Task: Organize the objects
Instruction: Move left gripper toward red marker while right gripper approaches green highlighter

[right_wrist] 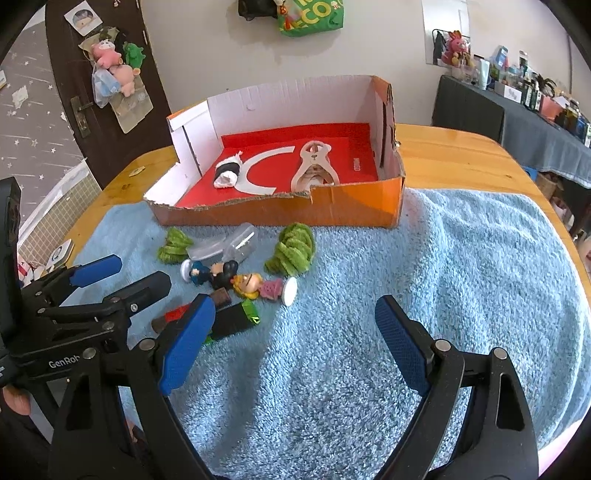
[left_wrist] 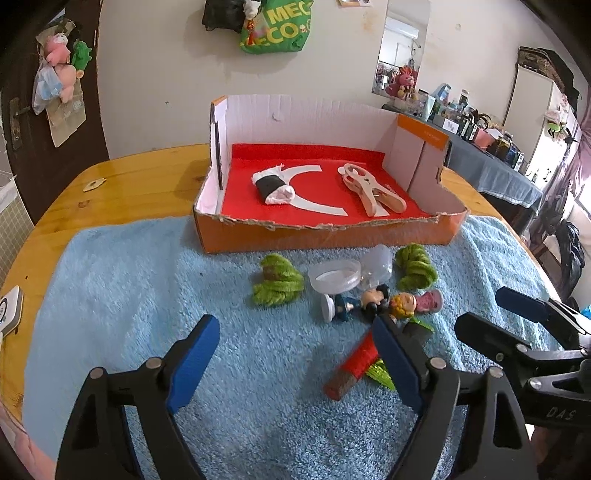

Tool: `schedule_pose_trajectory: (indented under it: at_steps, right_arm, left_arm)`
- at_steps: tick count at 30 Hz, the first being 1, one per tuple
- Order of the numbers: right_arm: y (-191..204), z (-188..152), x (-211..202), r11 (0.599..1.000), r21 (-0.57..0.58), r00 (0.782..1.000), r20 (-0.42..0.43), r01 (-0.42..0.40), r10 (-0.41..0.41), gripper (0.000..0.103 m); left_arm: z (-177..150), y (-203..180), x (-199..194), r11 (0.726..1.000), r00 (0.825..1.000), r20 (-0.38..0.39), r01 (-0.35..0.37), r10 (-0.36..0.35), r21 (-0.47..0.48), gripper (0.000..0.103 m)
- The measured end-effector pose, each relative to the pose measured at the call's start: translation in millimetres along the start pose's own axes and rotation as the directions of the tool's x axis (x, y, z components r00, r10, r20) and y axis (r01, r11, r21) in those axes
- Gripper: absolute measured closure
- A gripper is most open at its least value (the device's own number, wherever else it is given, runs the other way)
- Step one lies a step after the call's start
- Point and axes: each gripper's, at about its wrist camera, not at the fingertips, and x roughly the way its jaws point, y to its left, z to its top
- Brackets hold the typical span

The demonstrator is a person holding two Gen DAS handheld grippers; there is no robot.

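Domestic living room. A wooden table (left_wrist: 147,173) covered by a blue towel (left_wrist: 129,280) fills the centre; plush toys (left_wrist: 61,62) hang on a dark door (left_wrist: 22,122) at upper left, a green shopping bag (left_wrist: 280,29) on the wall at top, and a cluttered sideboard (left_wrist: 491,162) at right.

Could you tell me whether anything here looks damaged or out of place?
The orange box has a ragged, torn front edge. Both figurines, the dark-haired one and the blonde one, lie toppled on the blue towel rather than standing.
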Motion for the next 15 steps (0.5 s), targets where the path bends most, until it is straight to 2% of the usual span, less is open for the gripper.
schedule_pose_trajectory:
  at_steps: [5, 10, 15]
  right_arm:
    - [0.2, -4.6, 2.6, 1.000, -0.005, 1.000, -0.013, -0.001, 0.001, 0.020]
    - [2.6, -8.9, 6.1, 1.000, -0.014, 0.999, -0.029, -0.013, 0.012, 0.025]
    - [9.5, -16.5, 9.8, 0.998, -0.045, 0.998, -0.052, -0.035, 0.033, 0.025]
  left_arm:
    - [-5.5, -0.9, 3.5, 1.000, 1.000, -0.019, 0.016, -0.016, 0.008, 0.027]
    - [-10.4, -1.7, 5.5, 0.999, 0.999, -0.030, 0.038, -0.037, 0.015, 0.030]
    - [-13.2, -3.8, 8.0, 0.998, 0.998, -0.040, 0.054, -0.053, 0.026, 0.033]
